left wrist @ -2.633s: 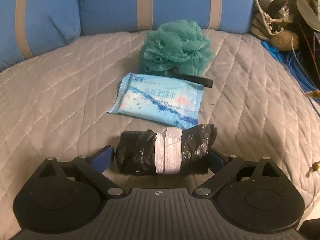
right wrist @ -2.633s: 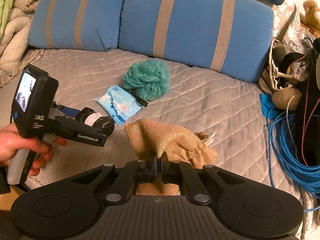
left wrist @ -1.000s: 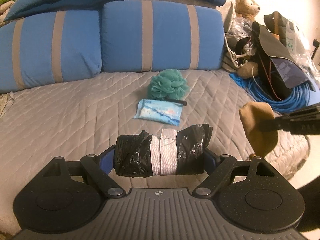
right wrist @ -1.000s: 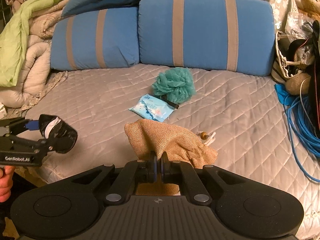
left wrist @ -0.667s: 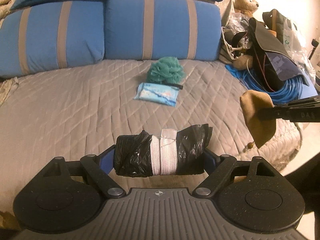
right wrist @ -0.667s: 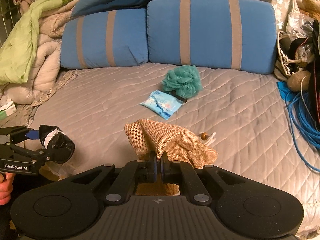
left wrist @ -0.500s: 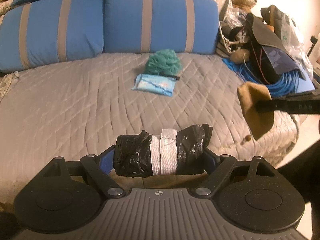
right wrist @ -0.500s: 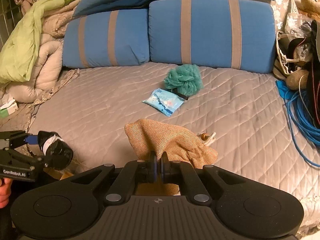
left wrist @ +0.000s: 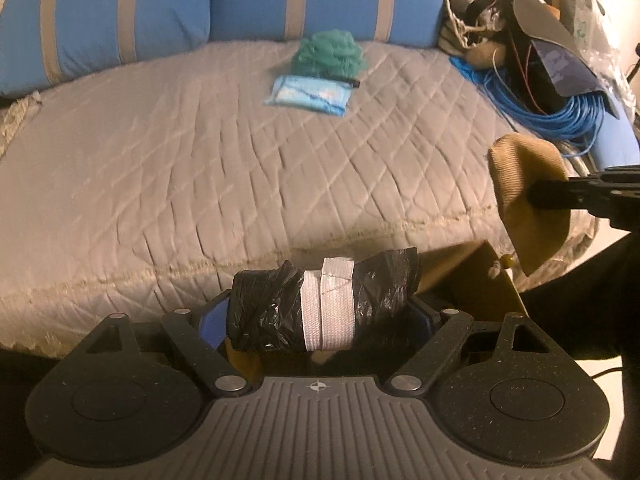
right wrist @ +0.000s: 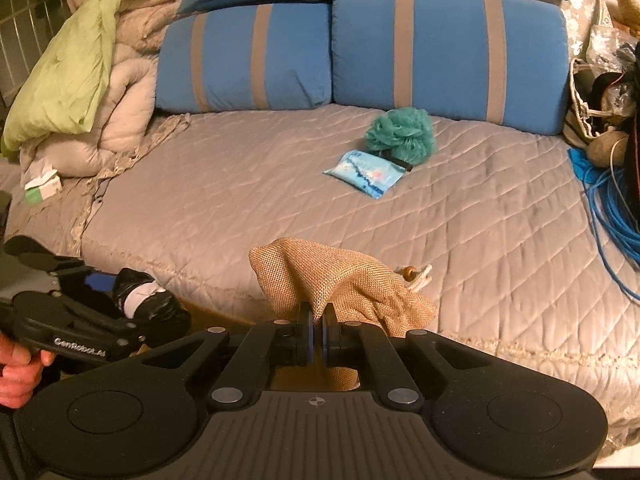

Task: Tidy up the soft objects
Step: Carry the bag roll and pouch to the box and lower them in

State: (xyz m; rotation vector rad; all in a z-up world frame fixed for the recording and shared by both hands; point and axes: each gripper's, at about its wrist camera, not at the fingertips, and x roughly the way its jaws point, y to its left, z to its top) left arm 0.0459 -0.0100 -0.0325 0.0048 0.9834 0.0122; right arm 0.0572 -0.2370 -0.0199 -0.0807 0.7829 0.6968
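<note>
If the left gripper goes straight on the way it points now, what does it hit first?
Probably the front edge of the grey quilted bed, just past the black bag roll the left gripper holds; depth is unclear.

A grey quilted bed (right wrist: 248, 200) carries a teal mesh bath sponge (right wrist: 402, 134) touching a light-blue wet-wipe packet (right wrist: 366, 173), two blue tan-striped cushions (right wrist: 448, 50) behind, coiled blue cable (left wrist: 560, 110) at its right edge.
</note>
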